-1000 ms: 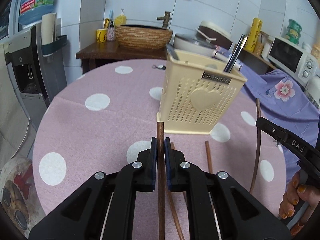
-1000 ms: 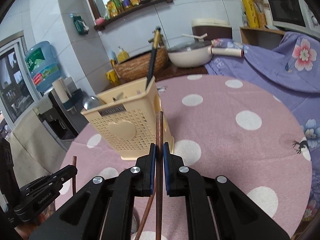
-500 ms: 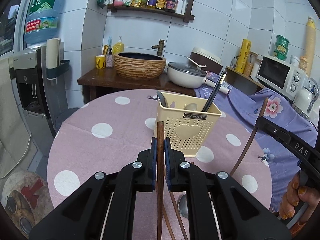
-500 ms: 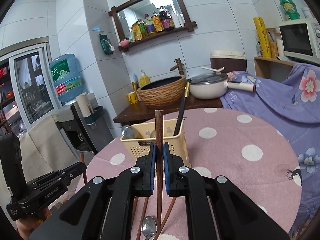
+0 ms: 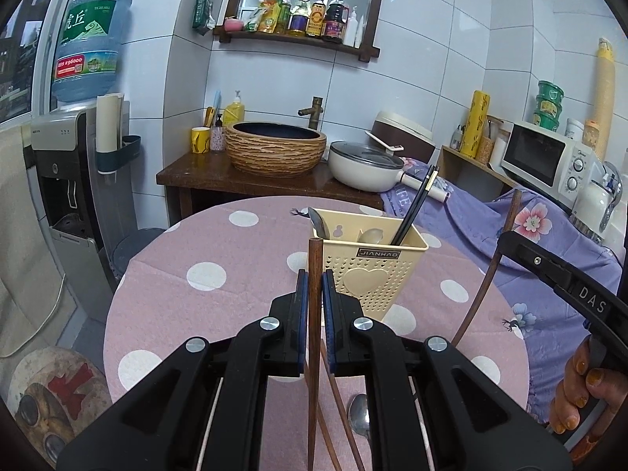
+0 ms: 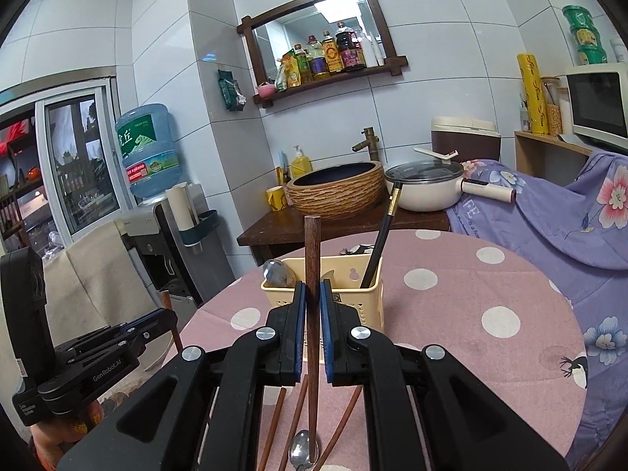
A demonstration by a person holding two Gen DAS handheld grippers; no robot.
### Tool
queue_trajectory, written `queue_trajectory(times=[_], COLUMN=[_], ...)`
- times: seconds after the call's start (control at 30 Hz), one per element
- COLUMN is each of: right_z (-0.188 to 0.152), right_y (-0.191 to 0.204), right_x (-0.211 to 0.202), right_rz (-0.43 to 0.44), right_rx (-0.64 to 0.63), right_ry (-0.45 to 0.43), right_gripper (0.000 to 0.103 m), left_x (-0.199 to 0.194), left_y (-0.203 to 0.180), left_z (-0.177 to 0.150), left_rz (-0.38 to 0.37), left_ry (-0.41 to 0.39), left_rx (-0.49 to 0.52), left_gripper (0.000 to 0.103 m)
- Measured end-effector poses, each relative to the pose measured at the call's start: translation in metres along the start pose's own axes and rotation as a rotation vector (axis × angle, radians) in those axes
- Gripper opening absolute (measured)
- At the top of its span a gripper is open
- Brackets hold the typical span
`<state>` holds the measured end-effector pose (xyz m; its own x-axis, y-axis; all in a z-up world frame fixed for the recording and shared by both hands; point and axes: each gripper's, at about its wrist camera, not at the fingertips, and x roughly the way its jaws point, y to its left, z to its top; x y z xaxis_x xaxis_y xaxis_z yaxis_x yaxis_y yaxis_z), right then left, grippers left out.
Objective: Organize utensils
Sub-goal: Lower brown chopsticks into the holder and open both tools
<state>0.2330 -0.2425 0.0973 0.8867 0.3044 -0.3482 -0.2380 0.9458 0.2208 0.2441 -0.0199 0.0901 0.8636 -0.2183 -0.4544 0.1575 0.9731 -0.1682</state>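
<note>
Utensil holder (image 5: pixel 371 271) stands on the round table (image 5: pixel 204 306), black chopsticks (image 5: pixel 416 206) and spoons (image 5: pixel 318 221) in it. Loose chopsticks (image 6: pixel 274 424) and a spoon (image 6: pixel 299 449) lie on the table before it. Basin (image 5: pixel 276 149) and pot (image 5: pixel 363 167) on the counter behind; microwave (image 5: pixel 549 161) right.

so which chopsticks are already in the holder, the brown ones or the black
The black chopsticks, standing tilted in the cream holder. The brown chopsticks are outside it: one in each gripper, others lying on the table.
</note>
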Motion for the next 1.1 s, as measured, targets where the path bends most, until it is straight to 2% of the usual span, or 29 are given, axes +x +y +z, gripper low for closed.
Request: queue_trajectory(times=[0.23,0.43,0.6,0.87,0.93,1.1], right_z=[0.007,0.027,0.055,0.12,0.133,0.143], right_y=[0.003,0.006,0.01,0.014,0.015,0.01], right_x=[0.003,0.004,0.008,0.012,0.016,0.036], right_rz=[0.015,0.027,0.017,-0.004,-0.032,-0.083], right_rx=[-0.006,-0.014,-0.024,-0.03,-0.044,-0.066], right_ry=[0.007,-0.02,-0.051,-0.165,-0.189,-0.219], right_gripper=[0.008,0.008,0.008,0.008,0.008,0.008], left_x=[-0.002,-0.003,-0.008,-0.012,-0.009,0.001], left_y=[-0.002,-0.004,-0.017,-0.042,-0.049,-0.061], left_z=[0.006,0.033,0.069,0.143,0.162,0.194], left_rz=[-0.007,-0.041,-0.041,-0.034,-0.027,-0.004], left_ry=[-0.012,-0.026,-0.08,-0.171,-0.188,-0.23], left_rx=[0.004,-0.01,0.025,0.073,0.084,0.106], left_gripper=[0.007,0.007,0.007,0.007,0.007,0.007])
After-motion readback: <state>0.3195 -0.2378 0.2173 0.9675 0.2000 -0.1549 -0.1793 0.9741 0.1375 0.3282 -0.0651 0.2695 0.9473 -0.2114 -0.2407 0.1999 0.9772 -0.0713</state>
